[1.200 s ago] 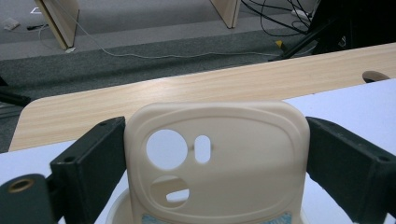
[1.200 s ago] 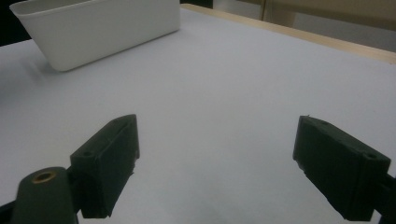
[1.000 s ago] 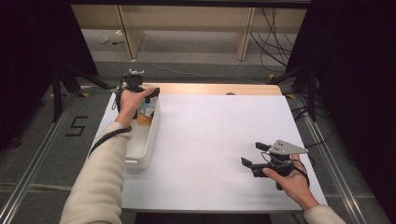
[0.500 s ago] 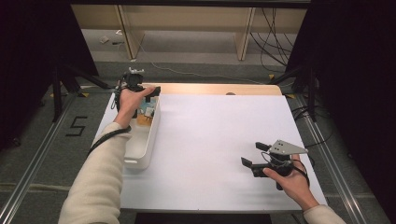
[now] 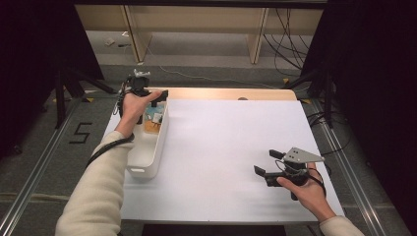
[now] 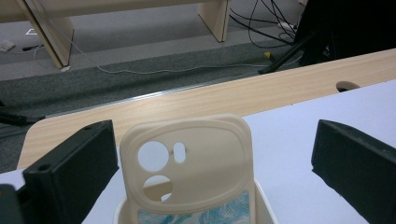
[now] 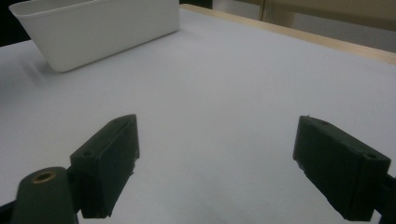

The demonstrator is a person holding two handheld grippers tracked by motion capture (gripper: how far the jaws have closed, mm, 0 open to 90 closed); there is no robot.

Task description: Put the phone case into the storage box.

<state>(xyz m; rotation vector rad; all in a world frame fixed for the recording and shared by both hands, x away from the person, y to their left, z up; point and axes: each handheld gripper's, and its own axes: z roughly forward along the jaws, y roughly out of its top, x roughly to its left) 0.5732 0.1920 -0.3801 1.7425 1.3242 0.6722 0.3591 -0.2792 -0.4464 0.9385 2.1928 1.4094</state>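
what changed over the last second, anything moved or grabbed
Nothing has visibly changed: the left hand-held gripper still hovers open over the far end of the white bin, by the cream phone case, and the right hand-held gripper stays open near the table's right edge.

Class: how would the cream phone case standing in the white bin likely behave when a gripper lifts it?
The phone case looks like thin, soft rubbery plastic, so probably light and bendy. Its matte skin likely grips well. Leaning upright in the bin, it may tip if nudged.
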